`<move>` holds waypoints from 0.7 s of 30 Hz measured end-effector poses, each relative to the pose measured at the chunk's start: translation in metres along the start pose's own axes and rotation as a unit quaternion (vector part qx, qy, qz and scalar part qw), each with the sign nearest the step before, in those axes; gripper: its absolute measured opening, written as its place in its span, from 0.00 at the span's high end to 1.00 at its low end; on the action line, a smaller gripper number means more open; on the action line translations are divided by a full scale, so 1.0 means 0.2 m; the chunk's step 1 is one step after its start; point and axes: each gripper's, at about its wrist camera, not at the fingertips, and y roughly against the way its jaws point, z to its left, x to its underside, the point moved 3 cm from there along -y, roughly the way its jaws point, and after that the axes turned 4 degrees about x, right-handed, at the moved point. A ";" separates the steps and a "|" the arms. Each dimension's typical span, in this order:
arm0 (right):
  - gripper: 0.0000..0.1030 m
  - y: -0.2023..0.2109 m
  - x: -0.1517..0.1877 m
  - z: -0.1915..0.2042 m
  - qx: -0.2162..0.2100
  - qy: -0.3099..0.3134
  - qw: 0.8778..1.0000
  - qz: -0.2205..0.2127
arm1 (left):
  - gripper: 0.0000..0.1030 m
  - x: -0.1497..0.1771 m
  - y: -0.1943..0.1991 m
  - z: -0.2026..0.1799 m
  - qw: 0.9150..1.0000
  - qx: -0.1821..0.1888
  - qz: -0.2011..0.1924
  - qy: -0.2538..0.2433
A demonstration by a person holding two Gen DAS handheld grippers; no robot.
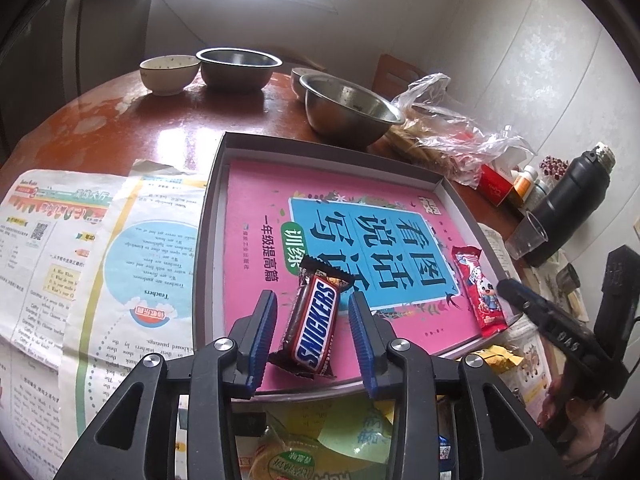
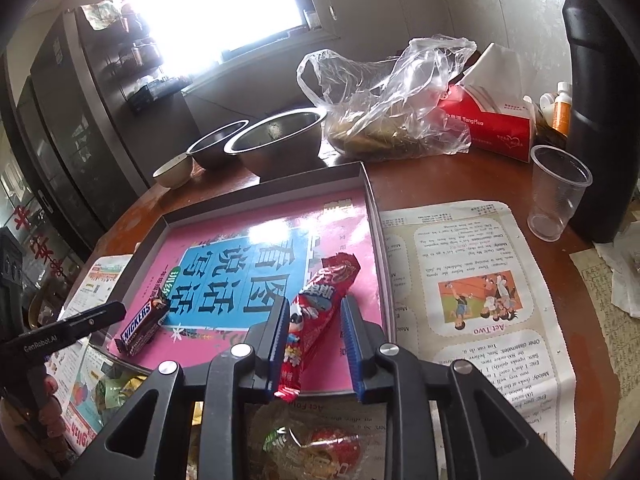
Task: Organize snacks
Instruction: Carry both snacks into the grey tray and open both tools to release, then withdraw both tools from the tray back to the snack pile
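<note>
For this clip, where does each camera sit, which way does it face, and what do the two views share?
Left wrist: on the left tongs, looking down along them at the Snickers in the tray; the right tongs and a hand show at right.
Right wrist: on the right tongs, facing the red packet; the left tongs show at left.
Shared: tray, both snacks, steel bowls, cup.

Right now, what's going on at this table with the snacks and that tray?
A person is sorting snacks into a shallow tray lined with a pink book, a handheld gripper in each hand. The left gripper has its fingers either side of a Snickers bar lying on the book, with gaps showing, so it looks released. The right gripper straddles a red snack packet by the tray's right side, also apparently let go. More snacks wait in front of the tray.
</note>
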 end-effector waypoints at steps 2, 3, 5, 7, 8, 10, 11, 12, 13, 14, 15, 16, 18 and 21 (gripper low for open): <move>0.71 -0.02 0.02 0.01 0.015 0.016 1.000 0.014 | 0.63 0.01 0.01 -0.01 1.000 0.000 -0.001 -0.003; 0.71 -0.04 0.02 0.02 0.019 0.022 0.999 0.018 | 0.63 0.01 0.01 -0.01 1.000 0.001 -0.001 -0.003; 0.71 -0.06 0.04 0.04 0.017 0.032 0.999 0.028 | 0.63 0.01 0.02 -0.02 1.000 0.002 0.000 -0.004; 0.70 -0.07 0.06 0.07 0.013 0.036 0.999 0.031 | 0.63 0.02 0.03 -0.02 1.000 0.001 -0.001 -0.004; 0.70 -0.07 0.06 0.07 0.014 0.038 0.999 0.030 | 0.62 0.02 0.03 -0.02 1.000 0.000 -0.002 -0.005; 0.70 -0.06 0.06 0.08 0.009 0.037 0.999 0.027 | 0.54 0.02 0.04 -0.02 1.000 -0.001 -0.004 -0.006; 0.70 -0.05 0.05 0.08 0.007 0.034 0.999 0.023 | 0.51 0.02 0.05 -0.02 1.000 -0.001 -0.006 -0.006; 0.70 -0.04 0.05 0.08 0.007 0.033 0.999 0.019 | 0.51 0.02 0.06 -0.03 1.000 -0.002 -0.007 -0.007; 0.70 -0.02 0.04 0.08 0.006 0.031 0.999 0.013 | 0.51 0.01 0.07 -0.03 1.000 -0.002 -0.008 -0.008; 0.68 0.00 0.04 0.08 0.005 0.029 1.000 0.008 | 0.51 0.01 0.07 -0.03 1.000 -0.002 -0.009 -0.008; 0.66 0.02 0.03 0.07 0.001 0.026 1.000 0.002 | 0.50 0.01 0.08 -0.03 1.000 -0.002 -0.010 -0.008; 0.65 0.04 0.02 0.07 -0.003 0.024 1.000 -0.004 | 0.49 0.01 0.09 -0.03 1.000 -0.002 -0.011 -0.008; 0.58 0.08 0.01 0.06 -0.008 0.022 1.000 -0.013 | 0.48 0.01 0.11 -0.04 1.000 -0.003 -0.013 -0.009; 0.51 0.13 0.00 0.06 -0.016 0.018 0.999 -0.025 | 0.48 0.01 0.16 -0.05 1.000 0.002 -0.018 -0.010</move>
